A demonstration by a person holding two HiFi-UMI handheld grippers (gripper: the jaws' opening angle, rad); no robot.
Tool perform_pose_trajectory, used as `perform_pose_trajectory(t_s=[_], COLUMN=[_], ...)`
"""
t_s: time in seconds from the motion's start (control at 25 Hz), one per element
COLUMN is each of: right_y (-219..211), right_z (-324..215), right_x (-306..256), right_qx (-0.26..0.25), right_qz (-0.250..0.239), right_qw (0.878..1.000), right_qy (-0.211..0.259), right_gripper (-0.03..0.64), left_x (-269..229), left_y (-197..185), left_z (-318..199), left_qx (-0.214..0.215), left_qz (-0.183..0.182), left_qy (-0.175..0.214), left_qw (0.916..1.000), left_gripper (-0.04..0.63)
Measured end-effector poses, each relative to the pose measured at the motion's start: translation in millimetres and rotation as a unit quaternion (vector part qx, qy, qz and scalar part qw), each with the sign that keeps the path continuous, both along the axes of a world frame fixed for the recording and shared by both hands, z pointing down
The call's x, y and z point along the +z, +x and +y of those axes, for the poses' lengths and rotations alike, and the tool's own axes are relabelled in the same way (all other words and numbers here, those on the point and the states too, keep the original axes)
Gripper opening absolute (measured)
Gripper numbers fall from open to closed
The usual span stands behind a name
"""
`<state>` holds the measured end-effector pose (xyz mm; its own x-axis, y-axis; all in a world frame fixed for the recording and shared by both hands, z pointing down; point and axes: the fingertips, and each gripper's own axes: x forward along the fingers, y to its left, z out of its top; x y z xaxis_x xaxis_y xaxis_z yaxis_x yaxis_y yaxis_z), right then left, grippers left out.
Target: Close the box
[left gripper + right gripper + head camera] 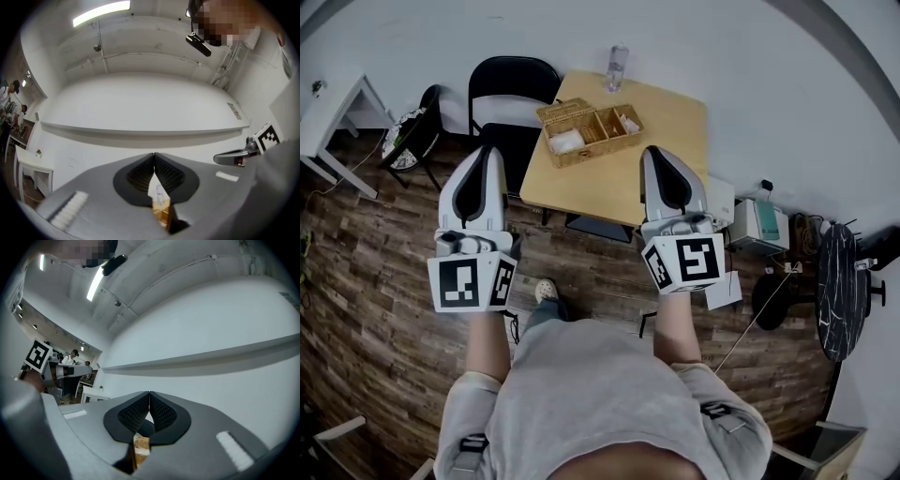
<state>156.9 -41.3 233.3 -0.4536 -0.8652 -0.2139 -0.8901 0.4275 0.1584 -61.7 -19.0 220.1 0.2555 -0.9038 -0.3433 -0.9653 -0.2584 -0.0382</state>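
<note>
Plainly, the left gripper has its jaws pressed together tip to tip, with nothing between them. The right gripper is closed the same way and also holds nothing. The person holds both up in front of the body, side by side and well apart, with their tips pointing toward a small wooden table. In the head view the left gripper sits off the table's left corner. The right one has its tip showing against the table's near edge. Neither touches anything.

The wicker box lies on the left part of the table, well beyond both grippers. Its lid is tipped back along the far-left side, so the box is open. The compartments inside are exposed, and one holds something white. Each gripper view catches a sliver of the box through the gap below its jaw tips.

A clear bottle stands upright at the table's far edge, just past the box. A black folding chair stands beside the table on the left, on the wood-plank floor.
</note>
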Motion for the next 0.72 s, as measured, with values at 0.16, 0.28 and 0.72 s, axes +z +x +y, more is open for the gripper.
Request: perform_pose_trajectory(t_s=[0.16,0.28,0.72], right_y=[-10.6,-20.4,-50.2], right_z=[-29.7,-48.0,-100.1], right_x=[0.9,2.3,1.9], right_qx=[0.005,0.009,0.03], right_qz=[-0.002,-0.003,-0.003], right_qw=[1.0,1.0,1.0], right_qy=[-0.001,-0.003,-0.006], right_gripper=[0.005,0.005,0.005], left_x=[-1.0,-0.8,-0.1], left_y=[-12.2,-22.5,-54.0], left_z=[-31.2,-50.7,-112.0], left_qx=[0.004,0.007,0.027], left_qz=[-0.001,-0.001,0.002], left_qy=[0.0,-0.002,-0.004], left_qw=[1.0,1.0,0.9996], left_gripper=[0.058,0.058,0.058])
